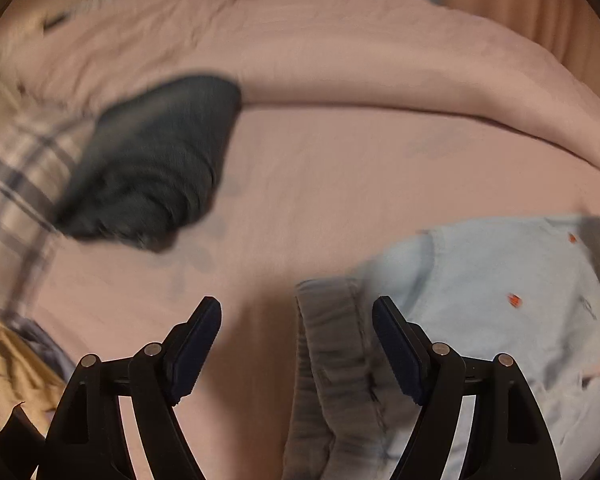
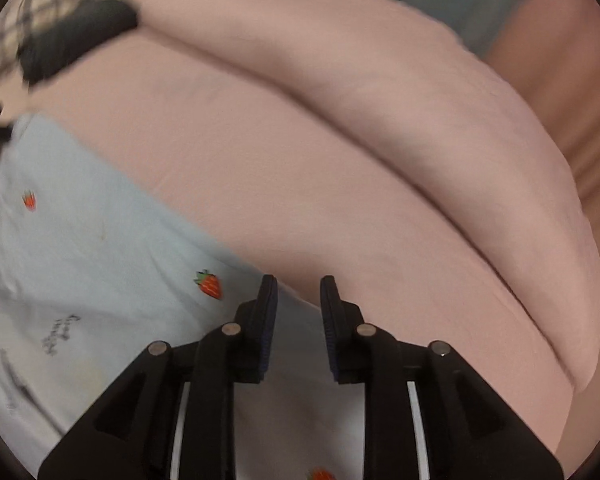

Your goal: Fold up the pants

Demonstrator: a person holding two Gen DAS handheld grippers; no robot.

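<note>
Light blue pants (image 1: pixel 500 320) with small strawberry prints lie on the pink bed sheet (image 1: pixel 320 200). Their gathered grey-looking waistband (image 1: pixel 332 360) lies between my left gripper's fingers. My left gripper (image 1: pixel 296 328) is wide open above the waistband's edge. In the right wrist view the same pants (image 2: pixel 80 260) spread to the left. My right gripper (image 2: pixel 299 304) is open with a narrow gap, empty, over the pants' right edge where the cloth meets the sheet (image 2: pixel 300 160). Both views are blurred.
A folded dark garment (image 1: pixel 152 160) lies at the left on a plaid cloth (image 1: pixel 20 184). A rolled pink duvet (image 1: pixel 380 56) runs across the back. A yellow-brown cloth (image 1: pixel 8 368) lies at the lower left. Curtains hang behind the bed.
</note>
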